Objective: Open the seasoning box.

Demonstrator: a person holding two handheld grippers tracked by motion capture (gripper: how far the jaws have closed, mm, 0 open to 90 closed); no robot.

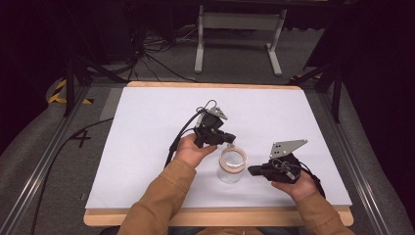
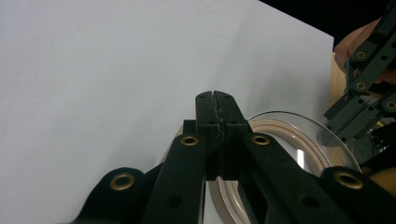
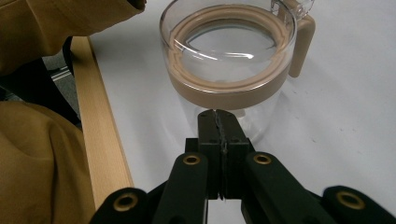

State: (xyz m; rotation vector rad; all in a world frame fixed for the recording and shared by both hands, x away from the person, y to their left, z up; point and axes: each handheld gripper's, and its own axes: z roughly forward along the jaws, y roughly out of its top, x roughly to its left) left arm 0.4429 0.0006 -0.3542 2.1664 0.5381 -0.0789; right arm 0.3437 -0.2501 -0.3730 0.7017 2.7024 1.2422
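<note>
A clear glass jug (image 1: 231, 165) with a tan band round its rim stands on the white tabletop (image 1: 147, 127), near the front. My left gripper (image 1: 232, 139) hovers just behind the jug's far rim, shut with nothing between its jaws. In the left gripper view the shut jaws (image 2: 215, 96) sit over the jug's rim (image 2: 289, 132). My right gripper (image 1: 250, 170) is close beside the jug on its right, also shut and empty. In the right gripper view its tips (image 3: 218, 114) nearly touch the jug's tan band (image 3: 224, 95), and a tan handle (image 3: 301, 44) sticks out on the far side.
The wooden front edge (image 1: 215, 216) of the table runs under the person's tan sleeves (image 1: 161, 196). A black cable (image 1: 177, 141) trails from the left gripper across the white surface. Beyond the table, a white metal stand (image 1: 240, 22) and loose cables lie on the floor.
</note>
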